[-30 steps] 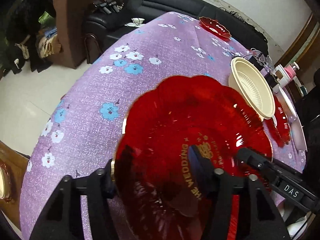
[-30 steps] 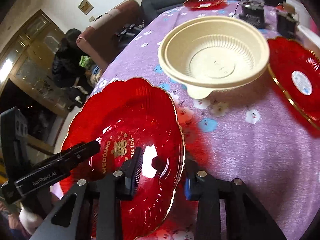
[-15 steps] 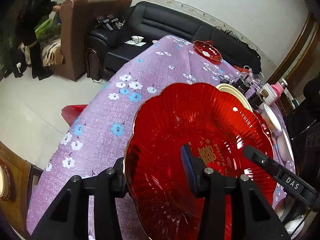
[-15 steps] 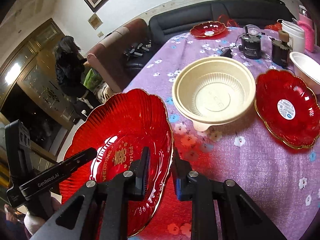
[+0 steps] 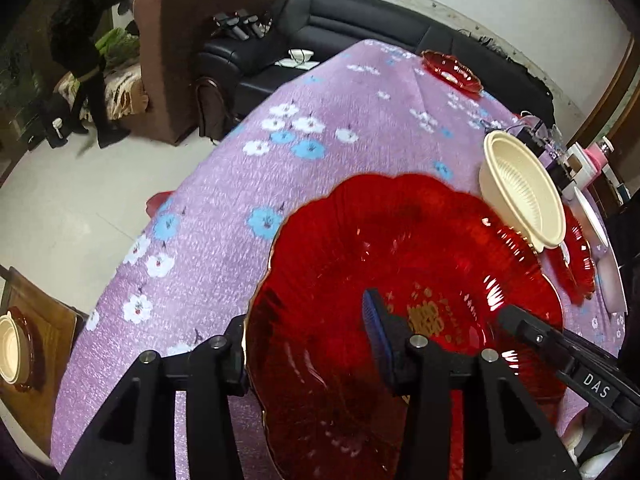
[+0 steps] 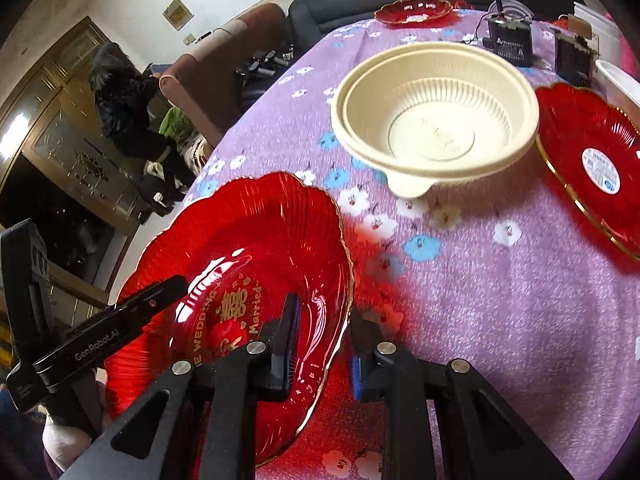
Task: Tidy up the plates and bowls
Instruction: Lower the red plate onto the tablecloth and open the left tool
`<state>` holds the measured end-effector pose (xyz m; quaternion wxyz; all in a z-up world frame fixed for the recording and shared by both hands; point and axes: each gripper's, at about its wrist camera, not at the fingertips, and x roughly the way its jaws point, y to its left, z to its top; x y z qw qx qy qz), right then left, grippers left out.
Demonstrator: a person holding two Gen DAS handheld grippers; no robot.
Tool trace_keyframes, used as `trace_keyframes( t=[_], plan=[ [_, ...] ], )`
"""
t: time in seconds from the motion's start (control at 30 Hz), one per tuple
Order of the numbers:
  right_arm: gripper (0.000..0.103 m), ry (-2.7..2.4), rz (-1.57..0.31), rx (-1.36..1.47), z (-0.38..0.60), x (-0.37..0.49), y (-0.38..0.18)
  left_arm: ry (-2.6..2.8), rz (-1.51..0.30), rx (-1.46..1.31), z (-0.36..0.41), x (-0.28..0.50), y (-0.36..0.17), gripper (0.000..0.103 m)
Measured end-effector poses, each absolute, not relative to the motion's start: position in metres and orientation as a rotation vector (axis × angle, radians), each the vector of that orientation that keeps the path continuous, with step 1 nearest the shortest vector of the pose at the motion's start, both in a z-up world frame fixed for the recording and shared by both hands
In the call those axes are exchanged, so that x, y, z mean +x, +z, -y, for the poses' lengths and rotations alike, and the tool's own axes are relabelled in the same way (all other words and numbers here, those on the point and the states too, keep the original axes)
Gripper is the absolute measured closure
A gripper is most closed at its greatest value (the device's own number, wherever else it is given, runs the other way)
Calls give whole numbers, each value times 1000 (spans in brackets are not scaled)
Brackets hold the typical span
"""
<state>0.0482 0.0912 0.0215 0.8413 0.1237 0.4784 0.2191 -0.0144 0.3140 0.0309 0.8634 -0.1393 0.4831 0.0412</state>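
Both grippers hold one red wedding plate by opposite rim edges: left gripper jaws opening slightly, right gripper clamped. Beige bowl, second red plate and far plate remain scattered on the tablecloth; I judge sorting barely begun.

near edge of the big red plate runs off the bottom of the left wrist view, and the second red plate is chopped by the right edge. cream bowl hides part of it too, far gadgets too blurry to tell
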Motion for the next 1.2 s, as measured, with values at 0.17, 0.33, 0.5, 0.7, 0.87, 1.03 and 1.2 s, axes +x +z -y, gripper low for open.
trace_keyframes(
  t=[0.17, 0.33, 0.5, 0.7, 0.87, 1.03, 1.2],
  plan=[
    [64, 450, -1025, 306, -84, 48, 18, 64, -996, -308, -316, -25, 35, 39],
    [55, 412, -949, 337, -64, 33, 36, 71, -962, -316, -318, -42, 51, 38],
    [55, 374, -865, 315, -49, 7, 52, 96, -890, -324, -322, -69, 71, 38],
    [10, 275, -653, 242, -34, -39, 88, 95, -781, -307, -311, -98, 102, 29],
    [4, 211, -645, 324, -5, -41, 93, 37, -764, -285, -290, -103, 118, 27],
    [9, 201, -689, 303, 0, -32, 86, -43, -779, -273, -269, -87, 131, 27],
    [30, 223, -764, 328, 5, -4, 74, -125, -776, -253, -248, -56, 156, 27]
  ],
)
